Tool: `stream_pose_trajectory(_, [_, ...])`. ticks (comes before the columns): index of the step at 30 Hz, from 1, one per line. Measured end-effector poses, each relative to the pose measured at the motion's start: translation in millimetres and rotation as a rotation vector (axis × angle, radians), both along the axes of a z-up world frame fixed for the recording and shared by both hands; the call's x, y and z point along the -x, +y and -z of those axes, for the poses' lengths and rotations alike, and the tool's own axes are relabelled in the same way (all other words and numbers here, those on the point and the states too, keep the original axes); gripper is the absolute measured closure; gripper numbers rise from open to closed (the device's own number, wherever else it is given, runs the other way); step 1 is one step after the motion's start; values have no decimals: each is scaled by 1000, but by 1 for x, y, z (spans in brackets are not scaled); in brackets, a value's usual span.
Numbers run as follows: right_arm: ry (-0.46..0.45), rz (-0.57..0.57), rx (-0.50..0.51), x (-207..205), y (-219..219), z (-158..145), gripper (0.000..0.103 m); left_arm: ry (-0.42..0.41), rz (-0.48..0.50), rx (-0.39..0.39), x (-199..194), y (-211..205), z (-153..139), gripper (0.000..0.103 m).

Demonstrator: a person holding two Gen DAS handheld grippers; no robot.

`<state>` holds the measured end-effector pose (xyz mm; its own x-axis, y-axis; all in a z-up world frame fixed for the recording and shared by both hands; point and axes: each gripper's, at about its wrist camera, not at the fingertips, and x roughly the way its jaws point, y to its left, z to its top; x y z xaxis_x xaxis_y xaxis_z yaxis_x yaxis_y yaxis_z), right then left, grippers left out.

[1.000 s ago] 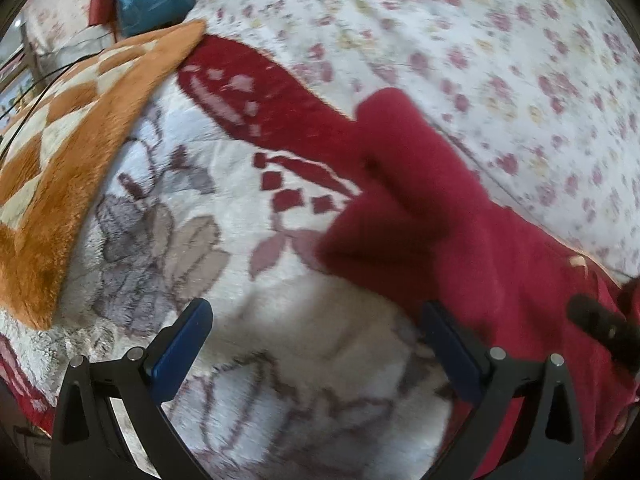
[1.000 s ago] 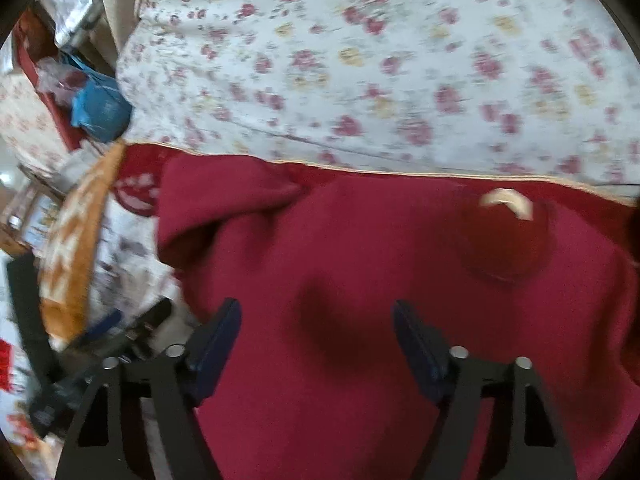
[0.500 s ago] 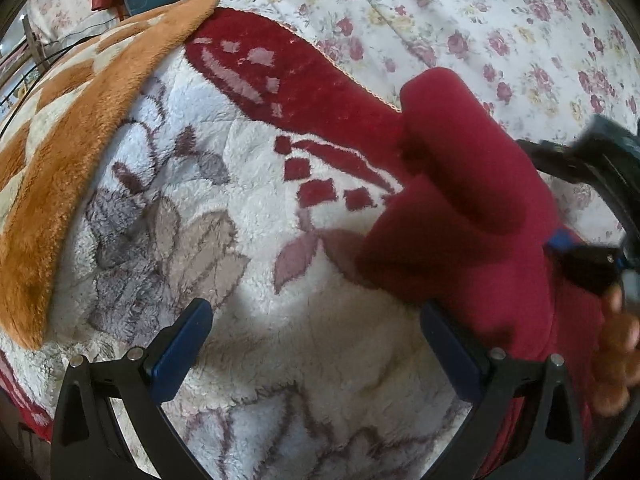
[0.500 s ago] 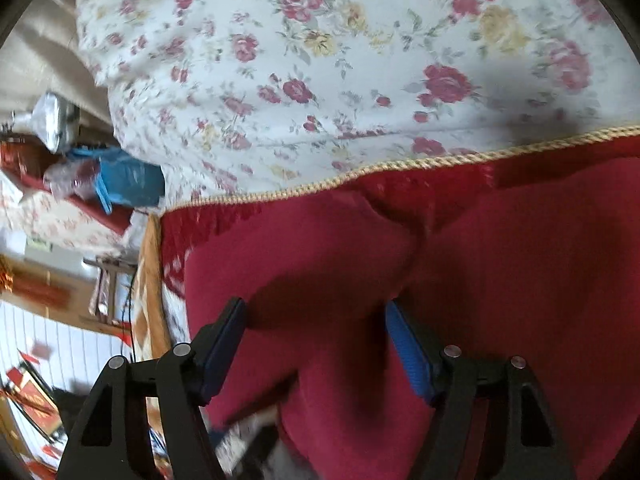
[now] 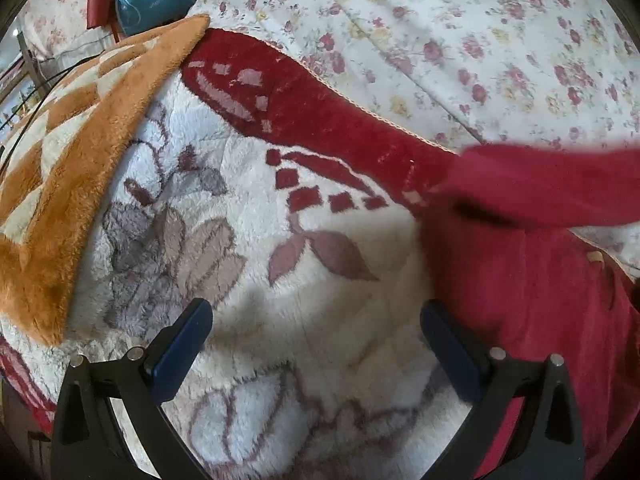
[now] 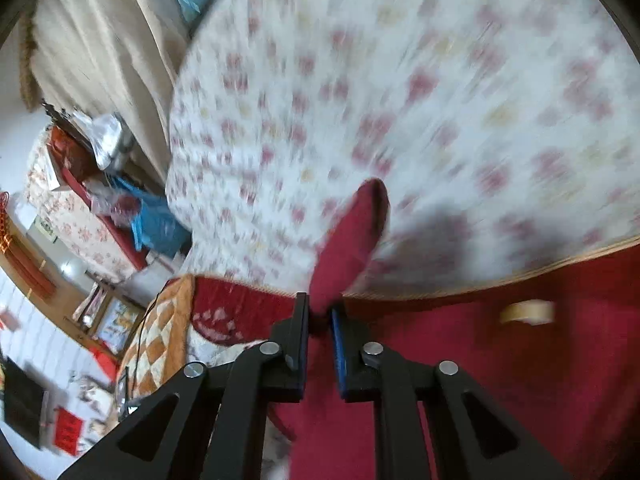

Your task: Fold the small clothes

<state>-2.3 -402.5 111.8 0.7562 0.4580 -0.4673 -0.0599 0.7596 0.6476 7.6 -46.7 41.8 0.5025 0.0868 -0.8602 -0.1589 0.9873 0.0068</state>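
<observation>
Fleecy white blanket (image 5: 248,248) with grey flowers and a dark red border covers the near part of the bed, and a flowered sheet (image 5: 460,40) covers the far part. One orange checked blanket (image 5: 60,152) lies over the left edge. Half a second ago the right gripper's (image 6: 320,316) jaws were spread over a flat sleeve; now they are closed on that sleeve (image 6: 352,236), which stands up out of them, lifted off the bed. The one red garment (image 5: 532,300) lies toward the right side, its body flat, with the raised sleeve stretched across above it. The left gripper (image 5: 316,332) hangs with its jaws wide apart over the white fleece, the garment's edge just beside its right finger.
</observation>
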Motion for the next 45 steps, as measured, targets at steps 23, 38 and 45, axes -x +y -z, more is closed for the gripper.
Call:
stream_pose_trajectory(23, [457, 112, 264, -18, -19, 131, 76, -18, 29, -39, 5, -17, -6, 0])
stream_pose_trajectory(38, [382, 272, 500, 72, -103, 74, 76, 19, 78, -87, 6, -39, 2, 0])
stream_pose_trajectory(45, [234, -51, 283, 60, -29, 50, 50, 64, 83, -143, 3, -41, 12, 0])
